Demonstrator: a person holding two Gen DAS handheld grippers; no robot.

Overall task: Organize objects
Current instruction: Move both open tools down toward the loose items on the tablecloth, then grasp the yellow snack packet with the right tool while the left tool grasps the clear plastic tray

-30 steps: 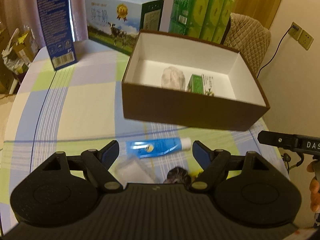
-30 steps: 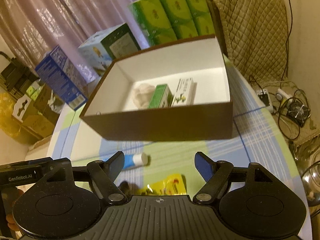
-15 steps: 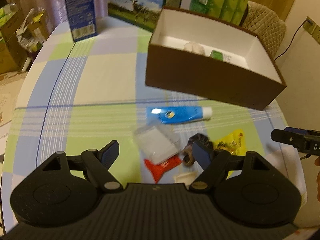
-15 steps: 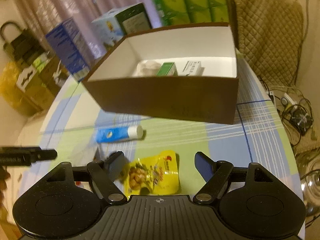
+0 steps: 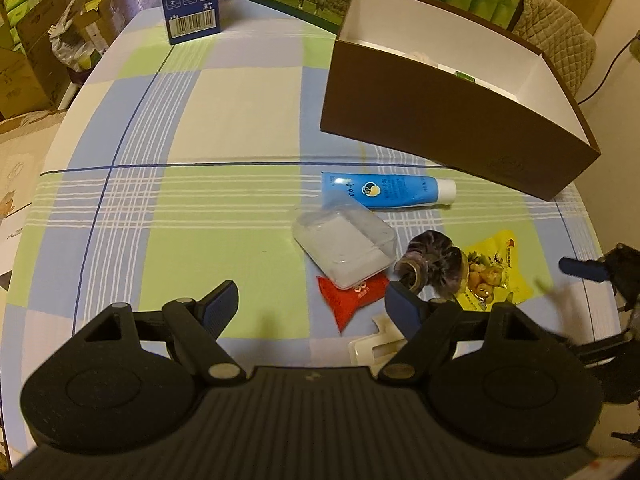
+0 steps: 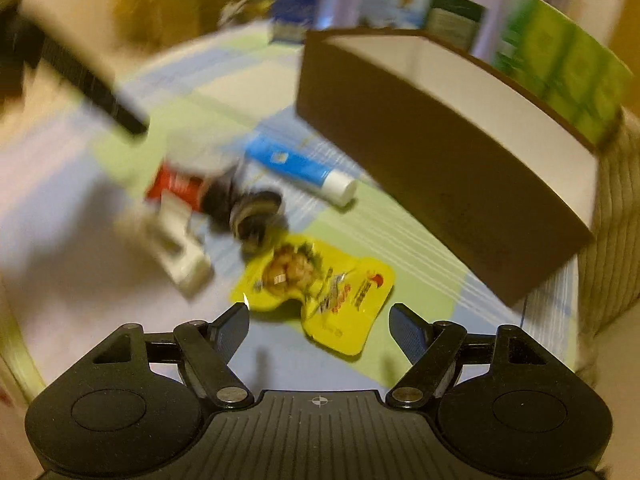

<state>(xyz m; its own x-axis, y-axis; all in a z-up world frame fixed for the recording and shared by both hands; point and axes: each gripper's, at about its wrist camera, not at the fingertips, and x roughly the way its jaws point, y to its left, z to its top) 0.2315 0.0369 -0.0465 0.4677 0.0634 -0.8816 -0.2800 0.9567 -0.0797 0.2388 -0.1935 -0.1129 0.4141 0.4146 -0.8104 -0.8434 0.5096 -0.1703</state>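
Counter [image 5: 240, 92], checked cloth, ran wide and bare across the left half; its right edge lay just beyond the yellow packet, and its near edge was close under both tools.

Brown box [image 5: 448, 120] stood far right, open-topped, white inside, a few items already in it, mostly hidden by its near wall. Tall cartons and green packs lined the far edge behind it.

Loose things sat grouped near right, in front of the box: blue tube [image 5: 386, 195] nearest the box wall; clear plastic case [image 5: 344, 246] just near of it, overlapping a red sachet [image 5: 352, 300]; dark hair tie [image 5: 434, 262] beside the case; yellow snack packet [image 6: 320, 292] right of that; a white holder [image 5: 376, 346] partly hidden behind the left tool's finger.

Left tool [image 5: 312, 306] was spread wide and empty, hovering over the case and sachet. Right tool [image 6: 318, 322] was also spread and empty, low over the yellow packet; that view was badly smeared.

Judged step: picking the next loose item for the box. The right tool looked lined up on the packet. Next move would call for dropping flat enough to nip a thin edge, then lifting clear over the box's near wall.

Room: open leftward; tight rightward, near the edge and the other tool.
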